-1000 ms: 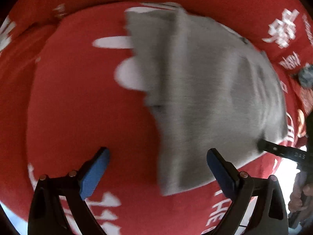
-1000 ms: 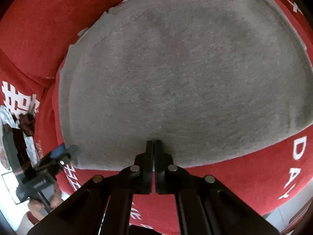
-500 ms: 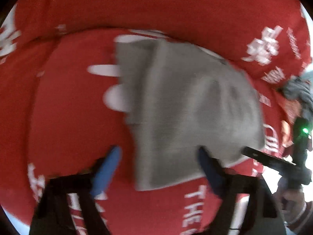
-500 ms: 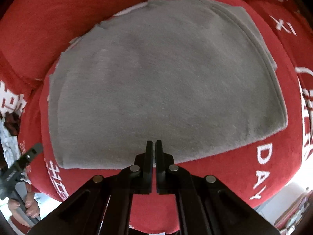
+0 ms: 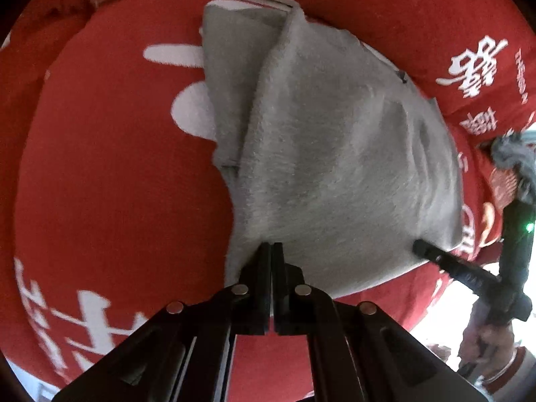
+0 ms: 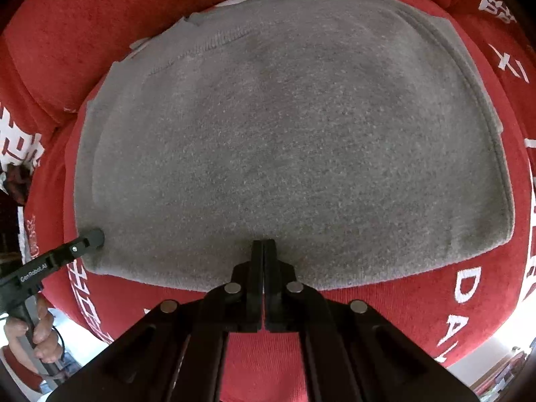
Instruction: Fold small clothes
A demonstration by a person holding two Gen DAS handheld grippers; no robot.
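Note:
A grey folded garment (image 5: 335,150) (image 6: 284,134) lies flat on a red blanket (image 5: 117,184) with white lettering. In the left wrist view, one layer of it sticks out at the far left under the top fold. My left gripper (image 5: 270,246) points down at the garment's near left corner, its jaws closing together on a pinch of the grey cloth. In the right wrist view that gripper (image 6: 95,237) touches the same corner. My right gripper (image 6: 263,243) is shut, with its tips resting on the garment's near edge. It also shows from the left wrist (image 5: 418,244).
The red blanket (image 6: 418,301) bulges like a cushion and drops away at the near edge. A dark grey bundle of cloth (image 5: 512,154) lies at the far right of the left wrist view. A hand (image 6: 37,335) holds the left gripper's handle.
My left gripper's blue-padded fingers stood wide apart over the garment's left corner and have shut on it. The right gripper stayed shut at the near edge.

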